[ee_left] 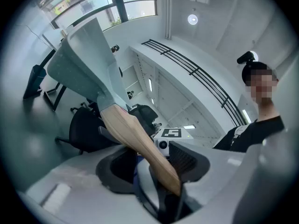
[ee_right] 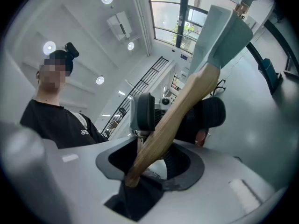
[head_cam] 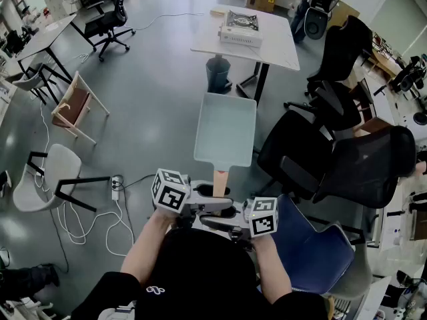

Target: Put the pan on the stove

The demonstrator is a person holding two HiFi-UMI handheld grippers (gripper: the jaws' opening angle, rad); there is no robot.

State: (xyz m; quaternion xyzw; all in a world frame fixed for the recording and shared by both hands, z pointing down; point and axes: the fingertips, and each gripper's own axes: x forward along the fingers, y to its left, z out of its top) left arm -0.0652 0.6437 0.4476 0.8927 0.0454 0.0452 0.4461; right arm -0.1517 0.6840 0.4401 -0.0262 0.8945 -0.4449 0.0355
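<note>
Both the left gripper (ee_left: 152, 165) and the right gripper (ee_right: 152, 160) were clamped on the handle (head_cam: 220, 181) of the pan (head_cam: 225, 129), so level wrists were needed to reach the stove (head_cam: 241, 28) (well ahead).

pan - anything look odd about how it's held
Slightly: the pan hangs in mid-air over the floor, held only by its wooden handle, which both the left gripper and right gripper clamp from opposite sides. Nothing looks spilled or damaged.
</note>
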